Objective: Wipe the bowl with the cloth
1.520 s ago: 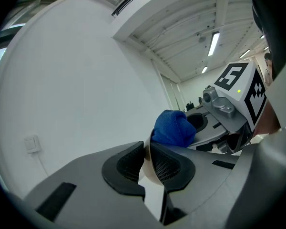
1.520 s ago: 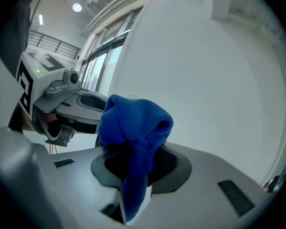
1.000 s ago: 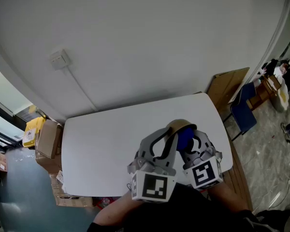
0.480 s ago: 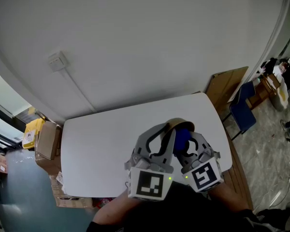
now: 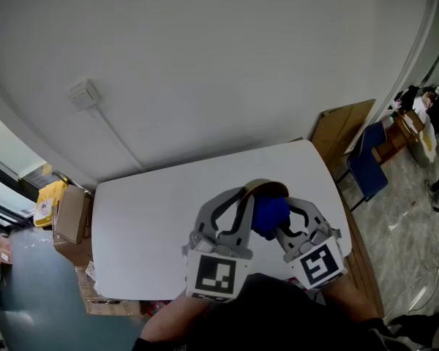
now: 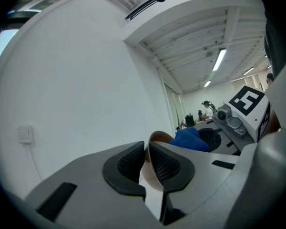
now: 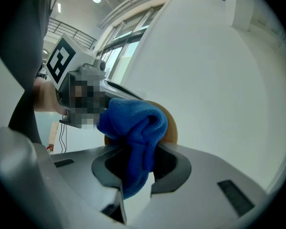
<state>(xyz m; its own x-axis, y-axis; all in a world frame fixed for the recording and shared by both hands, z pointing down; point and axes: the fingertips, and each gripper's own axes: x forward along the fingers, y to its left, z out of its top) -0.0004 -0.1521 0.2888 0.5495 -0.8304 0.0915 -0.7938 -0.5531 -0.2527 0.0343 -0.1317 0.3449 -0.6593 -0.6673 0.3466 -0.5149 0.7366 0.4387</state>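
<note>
A brown bowl is held up above the white table, tilted on its side. My left gripper pinches its rim; in the left gripper view the two pads clamp the thin bowl wall, and the jaws have just been closing further on it. My right gripper is shut on a bunched blue cloth, which presses into the bowl's hollow. In the right gripper view the cloth hangs between the jaws, with the bowl behind it.
Cardboard boxes and a yellow object sit on the floor left of the table. A blue chair and a wooden board stand to the right. A wall socket with a cable is behind.
The blue cloth has come out from between the grippers and now shows plainly against the bowl. Both marker cubes have spread slightly apart.
</note>
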